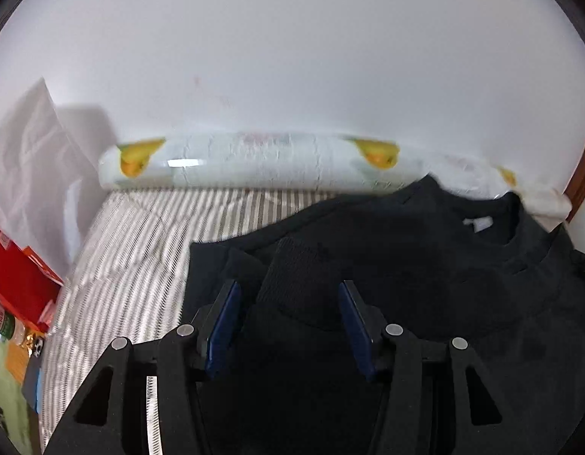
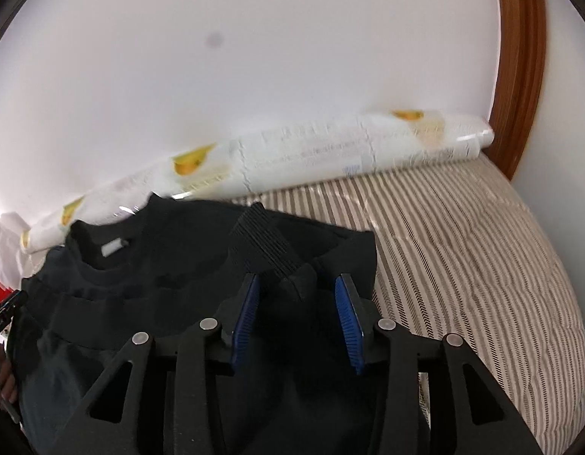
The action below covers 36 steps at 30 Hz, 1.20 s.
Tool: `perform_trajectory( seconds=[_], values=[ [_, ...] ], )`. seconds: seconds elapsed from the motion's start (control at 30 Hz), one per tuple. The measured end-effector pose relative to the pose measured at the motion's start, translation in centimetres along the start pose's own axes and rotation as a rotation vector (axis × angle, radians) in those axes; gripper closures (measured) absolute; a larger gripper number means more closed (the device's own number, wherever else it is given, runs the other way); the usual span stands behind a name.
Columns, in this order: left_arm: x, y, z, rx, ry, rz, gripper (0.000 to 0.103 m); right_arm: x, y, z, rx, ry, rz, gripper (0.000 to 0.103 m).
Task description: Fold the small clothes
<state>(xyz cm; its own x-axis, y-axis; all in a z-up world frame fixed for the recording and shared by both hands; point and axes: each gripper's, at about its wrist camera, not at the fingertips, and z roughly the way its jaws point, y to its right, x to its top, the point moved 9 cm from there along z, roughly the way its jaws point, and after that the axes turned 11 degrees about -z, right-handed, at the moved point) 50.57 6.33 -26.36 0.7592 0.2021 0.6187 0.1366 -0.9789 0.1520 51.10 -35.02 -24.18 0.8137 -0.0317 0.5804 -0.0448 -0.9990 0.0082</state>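
Observation:
A black sweatshirt [image 1: 425, 265] lies on a striped bed cover, its collar and white neck label toward the wall. It also shows in the right wrist view [image 2: 160, 250]. My left gripper [image 1: 288, 288] is open above the shirt's left side, with a ribbed cuff [image 1: 296, 276] folded onto the body between its blue pads. My right gripper [image 2: 298, 284] is open above the shirt's right side, with the other ribbed cuff [image 2: 266, 239] lying just ahead of its fingers. Neither gripper holds cloth.
The striped bed cover [image 1: 133, 250] extends left of the shirt and, in the right wrist view [image 2: 463, 250], right of it. A long white plastic-wrapped roll [image 1: 235, 163] lies along the white wall. A red box [image 1: 16, 276] and a white bag [image 1: 27, 159] stand at the left. A wooden frame [image 2: 520, 68] rises at the right.

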Motion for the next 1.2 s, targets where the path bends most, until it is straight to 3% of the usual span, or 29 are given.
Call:
perform_trajectory(
  seconds=[0.1,0.2,0.23,0.33,0.5,0.67,0.93,1.07,1.2],
  values=[
    [-0.1,0.0,0.6,-0.005,-0.017,-0.002,0.061,0.1,-0.1,0.9,0.002,-0.023,-0.006,0.060],
    [0.0,-0.1,0.5,0.021,0.003,-0.001,0.082,0.3,-0.7,1.6,-0.018,-0.045,-0.046,0.061],
    [0.0,-0.3,0.4,0.018,0.010,-0.007,0.090,0.3,-1.0,1.8,-0.019,-0.045,-0.062,0.065],
    [0.4,-0.5,-0.5,-0.017,0.050,-0.034,0.093,0.6,-1.7,1.6,-0.025,-0.033,-0.098,0.083],
    [1.6,-1.9,-2.1,-0.056,0.127,-0.088,0.093,2.7,-1.1,-1.5,0.012,0.133,-0.074,0.087],
    [1.3,-2.3,-0.3,-0.050,0.070,-0.107,0.093,1.4,-0.1,2.8,-0.018,-0.009,-0.017,0.087],
    [0.6,-2.0,0.7,-0.027,0.039,-0.090,0.089,1.3,-0.6,3.4,-0.053,-0.017,-0.042,0.082],
    [0.6,-2.0,0.6,-0.034,0.040,-0.097,0.086,1.1,-0.8,2.7,0.010,-0.009,-0.025,0.066],
    [0.7,-1.9,-0.7,-0.024,0.063,-0.081,0.076,0.5,0.0,-0.6,-0.013,0.032,-0.009,0.062]
  ],
)
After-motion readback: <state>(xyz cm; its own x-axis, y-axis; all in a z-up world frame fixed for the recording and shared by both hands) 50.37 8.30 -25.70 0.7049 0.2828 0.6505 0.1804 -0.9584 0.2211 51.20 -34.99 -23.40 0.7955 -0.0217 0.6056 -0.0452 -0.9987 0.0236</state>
